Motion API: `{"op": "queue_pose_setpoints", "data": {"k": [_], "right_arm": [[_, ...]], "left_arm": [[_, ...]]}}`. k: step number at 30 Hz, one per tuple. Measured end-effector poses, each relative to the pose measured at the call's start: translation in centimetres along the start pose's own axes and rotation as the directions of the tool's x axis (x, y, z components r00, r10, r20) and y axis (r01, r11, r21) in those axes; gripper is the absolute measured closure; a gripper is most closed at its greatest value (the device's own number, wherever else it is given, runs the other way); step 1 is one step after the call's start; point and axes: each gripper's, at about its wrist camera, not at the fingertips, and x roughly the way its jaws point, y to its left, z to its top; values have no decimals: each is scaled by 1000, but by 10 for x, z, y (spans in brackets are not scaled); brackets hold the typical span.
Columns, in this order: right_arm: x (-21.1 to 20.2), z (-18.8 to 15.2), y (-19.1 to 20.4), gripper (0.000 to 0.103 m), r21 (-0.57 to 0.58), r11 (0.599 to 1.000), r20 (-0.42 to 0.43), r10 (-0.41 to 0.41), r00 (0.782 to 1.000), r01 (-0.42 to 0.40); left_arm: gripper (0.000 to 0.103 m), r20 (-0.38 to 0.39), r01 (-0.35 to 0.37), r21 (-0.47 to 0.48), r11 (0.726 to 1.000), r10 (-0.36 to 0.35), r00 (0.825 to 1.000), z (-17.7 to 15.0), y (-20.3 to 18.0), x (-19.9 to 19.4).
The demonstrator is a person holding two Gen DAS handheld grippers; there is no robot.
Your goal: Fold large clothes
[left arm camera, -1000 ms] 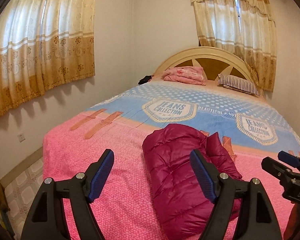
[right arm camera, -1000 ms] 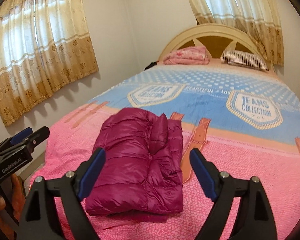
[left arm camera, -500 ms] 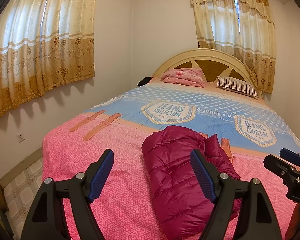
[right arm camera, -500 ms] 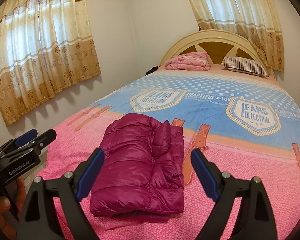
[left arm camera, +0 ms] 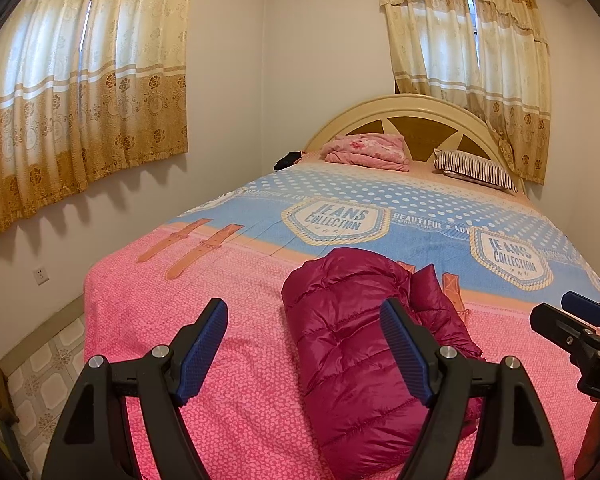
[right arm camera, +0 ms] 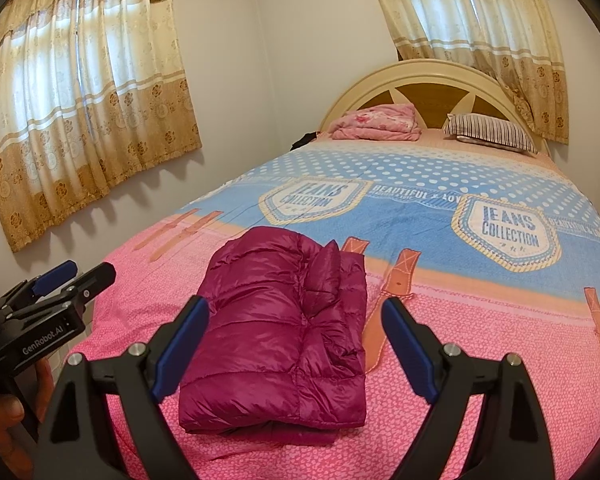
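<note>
Both fingers [left arm camera: 204,344] of the left gripper [left arm camera: 304,348] stand wide apart and empty in the left wrist view, hovering short of the folded magenta puffer jacket [left arm camera: 352,344] lying near the foot of the bed [left arm camera: 228,400]. Its slick, springy fill might puff the bundle open if nudged.

From the right wrist view, the right gripper [right arm camera: 296,348] is likewise spread and holds nothing, jacket beyond it. Against the earlier frames, the jacket's shape looks unchanged; both views sit slightly farther back.

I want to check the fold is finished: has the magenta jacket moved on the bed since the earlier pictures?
No. The magenta jacket lies folded at the same place, just below the bedcover's orange band.
</note>
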Motion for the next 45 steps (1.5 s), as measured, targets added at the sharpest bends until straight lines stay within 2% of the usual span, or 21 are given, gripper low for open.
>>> {"op": "queue_pose_setpoints", "data": {"k": [35, 38, 42, 45], "right_arm": [[-1, -3, -2, 13, 7, 1000, -13, 3, 1000, -3], [-1, -3, -2, 13, 9, 1000, -13, 5, 1000, -5], [0, -3, -1, 13, 4, 1000, -17, 4, 1000, -4], [1, -3, -1, 13, 4, 1000, -19, 4, 1000, -4]], "left_arm": [[23, -10, 13, 20, 1000, -13, 1000, -2, -6, 4], [21, -9, 20, 22, 1000, -20, 1000, -2, -6, 4], [10, -4, 26, 18, 1000, -26, 1000, 0, -6, 1], [9, -9, 27, 11, 1000, -27, 1000, 1, -5, 2]]}}
